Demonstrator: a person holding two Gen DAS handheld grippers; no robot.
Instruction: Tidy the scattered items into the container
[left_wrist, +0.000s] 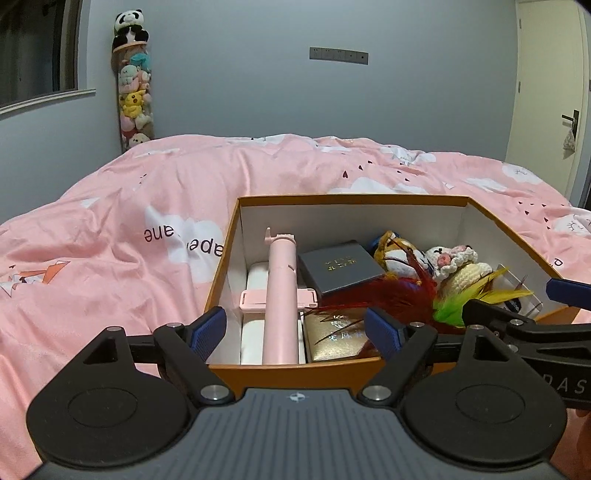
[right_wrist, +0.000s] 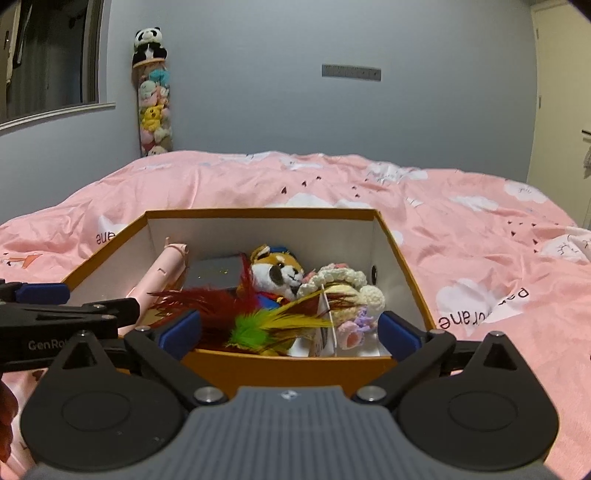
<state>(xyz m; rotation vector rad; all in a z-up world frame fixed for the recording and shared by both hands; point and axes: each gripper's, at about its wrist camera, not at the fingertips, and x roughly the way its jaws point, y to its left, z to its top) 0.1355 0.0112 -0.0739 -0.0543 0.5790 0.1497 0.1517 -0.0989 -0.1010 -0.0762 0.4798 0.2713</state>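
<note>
Both grippers, left gripper (left_wrist: 295, 332) & right gripper (right_wrist: 290, 330), gape empty; feather toy (right_wrist: 258, 317) just ahead looks light, floppy, so pinch its stem, not plumes

Matt cardboard box (left_wrist: 295, 373); crocheted yarn doll (right_wrist: 354, 288); smooth cotton duvet (left_wrist: 129, 206).

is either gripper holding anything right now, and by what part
Nothing is held. The left gripper and right gripper are both open, at the near edge of the box.
</note>
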